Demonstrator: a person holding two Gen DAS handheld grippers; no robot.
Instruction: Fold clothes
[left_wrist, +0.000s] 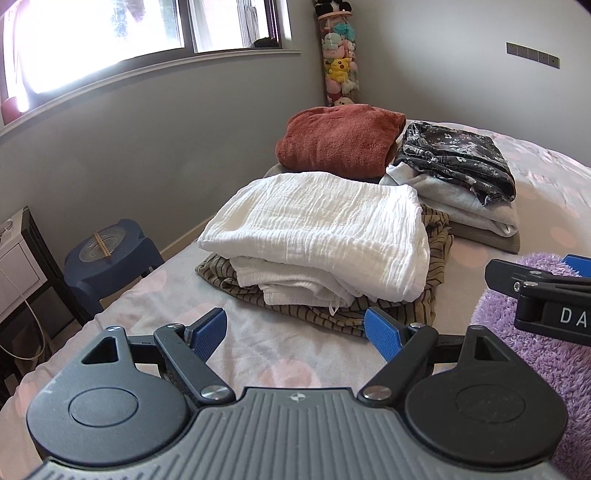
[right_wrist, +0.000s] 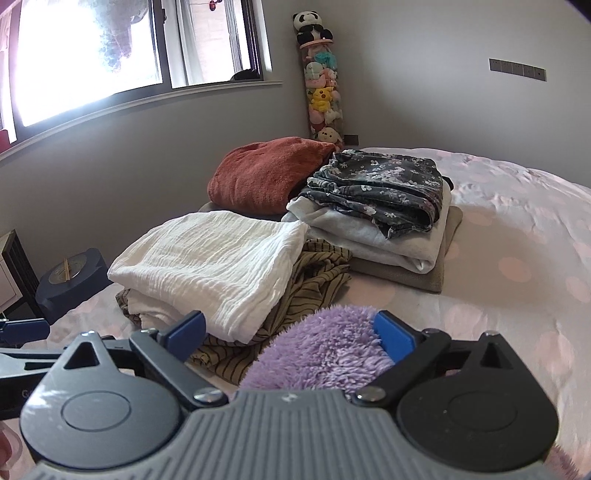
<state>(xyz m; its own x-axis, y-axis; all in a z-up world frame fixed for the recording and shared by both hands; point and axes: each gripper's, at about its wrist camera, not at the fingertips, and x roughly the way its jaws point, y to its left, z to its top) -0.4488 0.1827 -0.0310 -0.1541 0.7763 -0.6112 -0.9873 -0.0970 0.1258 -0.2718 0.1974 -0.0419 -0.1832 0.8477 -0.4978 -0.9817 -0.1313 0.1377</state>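
Folded so far, by appearance: white crinkled garment atop striped olive piece, rust fleece far, floral-topped stack far right.
Left to fold: purple fluffy garment, near right on bed.
Left gripper: spread wide, empty.
Right gripper: spread, purple pile between jaws, unpinched.
Right-wrist view only: panda toy.

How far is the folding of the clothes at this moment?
Mostly done, it seems. Folded piles lie on the bed: a crinkled white cloth on a striped olive garment, a rust-red fleece, and a dark floral garment on pale grey ones. The fluffy purple garment lies between the open right gripper's jaws, ungripped. The left gripper is open and empty. Only the purple one seems left.
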